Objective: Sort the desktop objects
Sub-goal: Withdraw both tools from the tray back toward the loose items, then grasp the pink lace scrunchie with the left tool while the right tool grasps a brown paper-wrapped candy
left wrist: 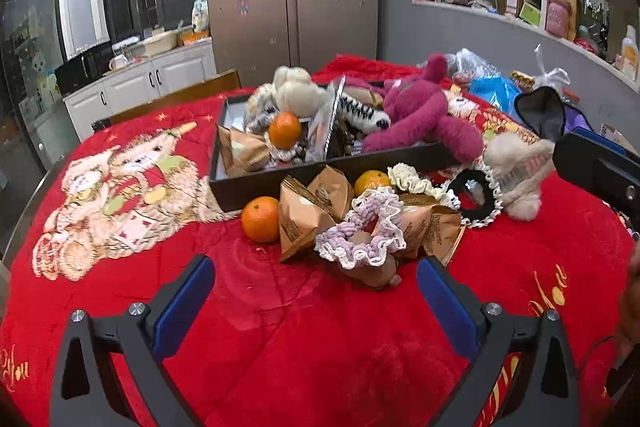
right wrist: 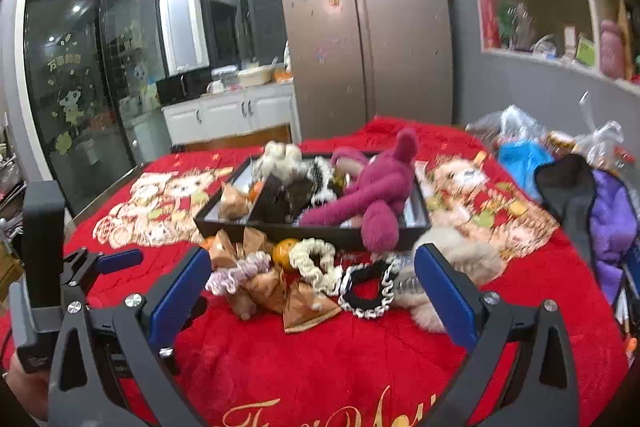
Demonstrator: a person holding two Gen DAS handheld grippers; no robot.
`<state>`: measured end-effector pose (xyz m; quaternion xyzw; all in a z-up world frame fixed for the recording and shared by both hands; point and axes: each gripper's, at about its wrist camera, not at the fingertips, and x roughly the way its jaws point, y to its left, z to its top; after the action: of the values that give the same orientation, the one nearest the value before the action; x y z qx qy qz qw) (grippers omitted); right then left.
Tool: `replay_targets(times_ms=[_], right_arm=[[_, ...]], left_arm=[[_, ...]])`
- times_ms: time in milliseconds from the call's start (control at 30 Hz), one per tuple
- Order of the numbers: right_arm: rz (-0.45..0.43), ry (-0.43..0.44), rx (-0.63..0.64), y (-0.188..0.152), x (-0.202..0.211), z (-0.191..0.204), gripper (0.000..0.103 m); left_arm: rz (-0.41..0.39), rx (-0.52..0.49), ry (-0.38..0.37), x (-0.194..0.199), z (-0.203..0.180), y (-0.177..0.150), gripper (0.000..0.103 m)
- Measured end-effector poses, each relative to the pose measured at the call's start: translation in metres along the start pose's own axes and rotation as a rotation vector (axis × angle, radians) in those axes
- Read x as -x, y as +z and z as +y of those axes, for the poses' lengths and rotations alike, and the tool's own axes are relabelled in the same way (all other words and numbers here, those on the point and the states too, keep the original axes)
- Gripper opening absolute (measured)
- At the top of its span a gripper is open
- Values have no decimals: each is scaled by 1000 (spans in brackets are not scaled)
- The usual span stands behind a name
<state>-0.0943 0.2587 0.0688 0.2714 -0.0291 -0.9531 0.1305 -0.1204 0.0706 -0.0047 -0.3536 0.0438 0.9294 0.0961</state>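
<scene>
Black divided tray (left wrist: 280, 183) on red blanket (left wrist: 280, 327), long axis running left to right, heaped with magenta plush (left wrist: 420, 111), cream plush (left wrist: 296, 87), one orange (left wrist: 284, 130). Just in front: another orange (left wrist: 260, 219), tan wedge packets (left wrist: 304, 215), lilac scrunchie (left wrist: 360, 231). Left gripper (left wrist: 316, 291) spread wide, empty; right gripper (right wrist: 312, 283) likewise.

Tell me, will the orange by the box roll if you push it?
Probably. The orange looks round and smooth, lying loose on the red blanket, so a nudge could start it. The plush cloth may slow it, and the paper packet beside it could stop it.
</scene>
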Motion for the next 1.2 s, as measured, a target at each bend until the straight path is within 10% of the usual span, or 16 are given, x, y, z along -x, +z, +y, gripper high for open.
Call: replay_targets(times_ms=[233,867,1200], right_arm=[[50,-28,142,5,-36,2,103],[217,38,10,-36,-99,-16,101],[312,53,23,-44,-118,-8,65]], left_arm=[[30,-6,-5,-24,-4,5,103],[44,58,-39,-46,14,5,103],[90,165,-117,-53,30,-1,103]])
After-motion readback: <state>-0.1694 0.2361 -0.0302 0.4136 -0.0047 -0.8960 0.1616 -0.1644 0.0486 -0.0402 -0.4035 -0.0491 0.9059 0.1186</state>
